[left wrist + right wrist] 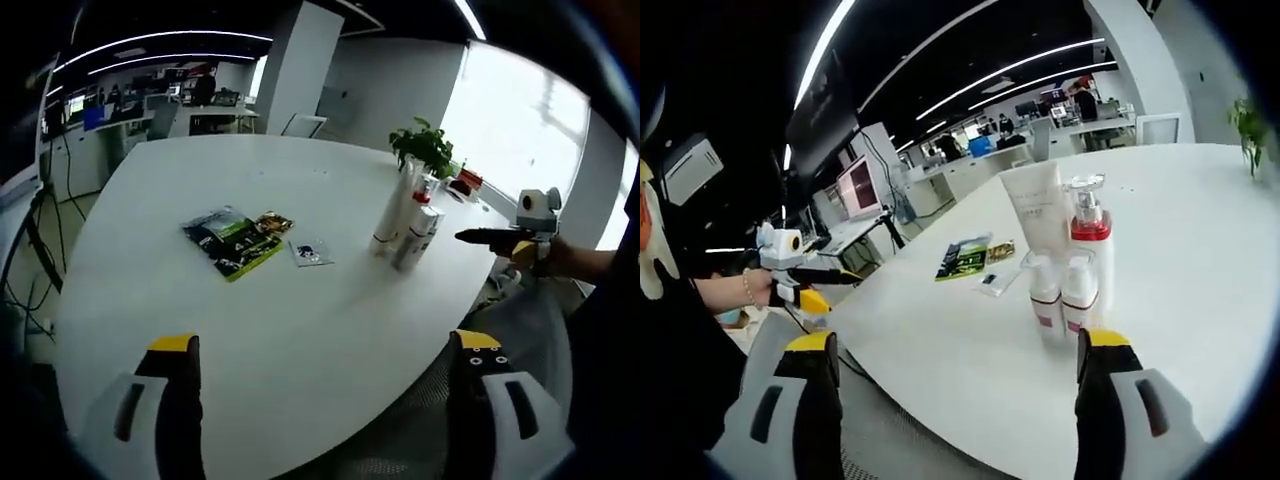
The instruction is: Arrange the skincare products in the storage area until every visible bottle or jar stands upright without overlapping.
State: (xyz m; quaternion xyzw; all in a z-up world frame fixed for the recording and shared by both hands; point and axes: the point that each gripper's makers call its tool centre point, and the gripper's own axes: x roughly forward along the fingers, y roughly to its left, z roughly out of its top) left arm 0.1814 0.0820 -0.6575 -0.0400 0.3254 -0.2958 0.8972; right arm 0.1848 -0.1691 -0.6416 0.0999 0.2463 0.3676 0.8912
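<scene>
On the white table (200,330) the skincare products stand upright in a tight group: a tall white tube (390,208), a pump bottle with a red band (424,200) and small white bottles (415,240). In the right gripper view the tube (1035,203), the red-banded pump bottle (1091,235) and two small pink-labelled bottles (1045,297) (1079,290) stand just ahead, close together. My left gripper (326,343) is open over the near table edge, far from them. My right gripper (956,340) is open and empty, a short way in front of the small bottles.
A green packet (233,242) and a small sachet (310,252) lie flat mid-table, left of the products. A potted plant (425,145) stands behind them. Grey mesh of a chair (400,440) sits below the table edge. Desks and monitors fill the office behind.
</scene>
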